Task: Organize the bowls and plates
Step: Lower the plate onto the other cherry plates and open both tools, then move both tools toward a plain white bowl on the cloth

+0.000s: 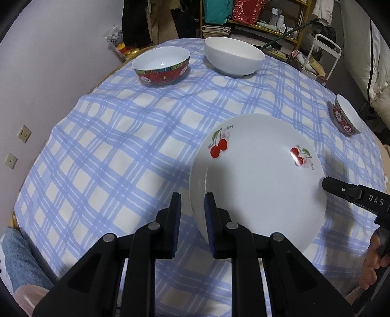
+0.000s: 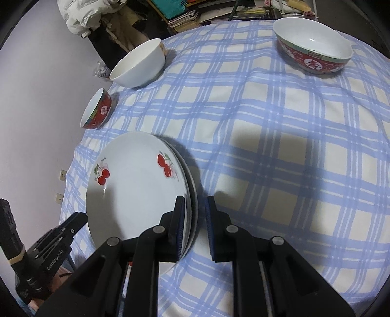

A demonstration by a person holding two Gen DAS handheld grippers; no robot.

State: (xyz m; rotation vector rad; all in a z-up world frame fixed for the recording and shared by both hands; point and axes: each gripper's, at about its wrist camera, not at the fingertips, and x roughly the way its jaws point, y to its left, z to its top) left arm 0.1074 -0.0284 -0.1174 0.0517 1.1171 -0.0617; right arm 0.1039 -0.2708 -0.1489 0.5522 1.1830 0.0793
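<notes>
A stack of white plates with cherry prints (image 1: 258, 185) (image 2: 136, 192) lies near the front of the blue checked tablecloth (image 1: 109, 151). My left gripper (image 1: 192, 197) is shut on its left rim, one pad over the top plate and one outside the rim. My right gripper (image 2: 193, 201) is shut on the opposite rim the same way; its tip (image 1: 327, 185) also shows in the left wrist view. A red patterned bowl (image 1: 162, 65) (image 2: 97, 112) and a white bowl (image 1: 234, 56) (image 2: 139, 64) stand at the far side. Another red bowl (image 1: 347, 117) (image 2: 314, 48) stands apart from them.
A pale wall with two sockets (image 1: 24, 133) runs along one table edge. Cluttered shelves (image 1: 263, 22) stand behind the table. A person's hand (image 1: 373, 263) holds the right gripper's handle, and a jeans-clad leg (image 1: 19, 263) shows at the table's front edge.
</notes>
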